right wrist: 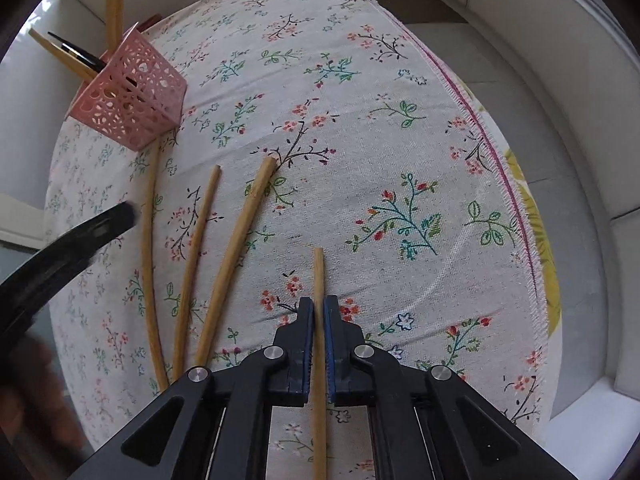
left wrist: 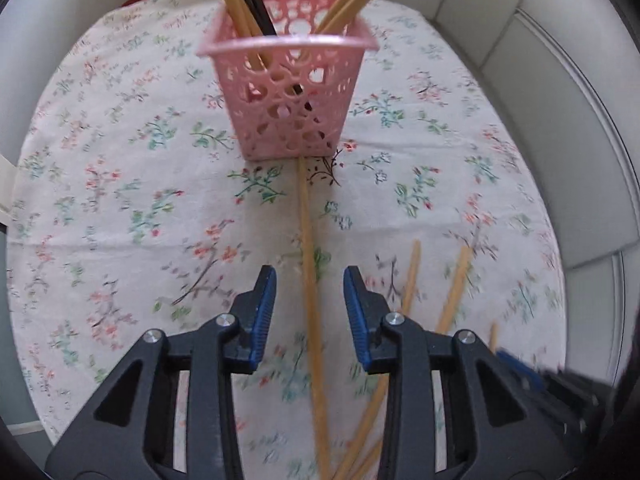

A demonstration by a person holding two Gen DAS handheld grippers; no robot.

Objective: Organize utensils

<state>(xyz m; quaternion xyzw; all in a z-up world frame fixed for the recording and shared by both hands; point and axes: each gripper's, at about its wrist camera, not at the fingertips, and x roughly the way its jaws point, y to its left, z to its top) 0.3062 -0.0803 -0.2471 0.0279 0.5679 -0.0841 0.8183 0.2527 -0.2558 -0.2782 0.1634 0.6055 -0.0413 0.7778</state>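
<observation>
A pink lattice basket stands upright on the floral cloth and holds several wooden and black chopsticks. My left gripper is open, its jaws either side of a long wooden chopstick that lies on the cloth and runs to the basket's foot. My right gripper is shut on a wooden chopstick. Three more wooden chopsticks lie on the cloth to its left. The basket shows at the far left in the right wrist view.
The floral tablecloth covers a round table with a stitched hem at the right. White cushioned seating curves around the table. The left gripper's arm crosses the left edge of the right wrist view.
</observation>
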